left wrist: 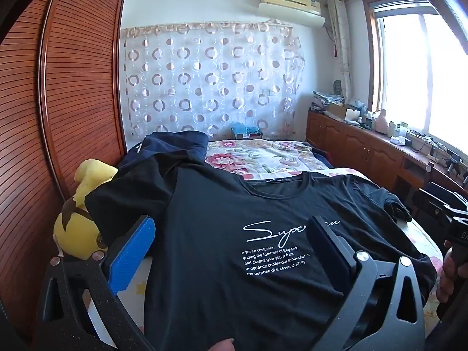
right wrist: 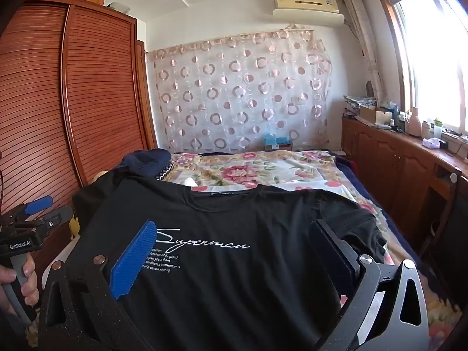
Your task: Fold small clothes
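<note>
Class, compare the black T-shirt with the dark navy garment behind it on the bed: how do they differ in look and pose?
The black T-shirt lies spread flat, front up; the navy garment sits bunched in a heap. The T-shirt shows white printed lettering; no print can be seen on the navy garment. The T-shirt lies nearest the camera; the navy garment lies beyond its left shoulder. Both are dark and rest on the bed.

A black short-sleeved T-shirt point(right wrist: 234, 263) is lying spread face-up and unfolded, neckline pointing toward the far end of the bed. White script reading "Superman" is running across its chest above small lines of white print. Its left sleeve is lying flat; its right sleeve is lying bunched and creased.
</note>
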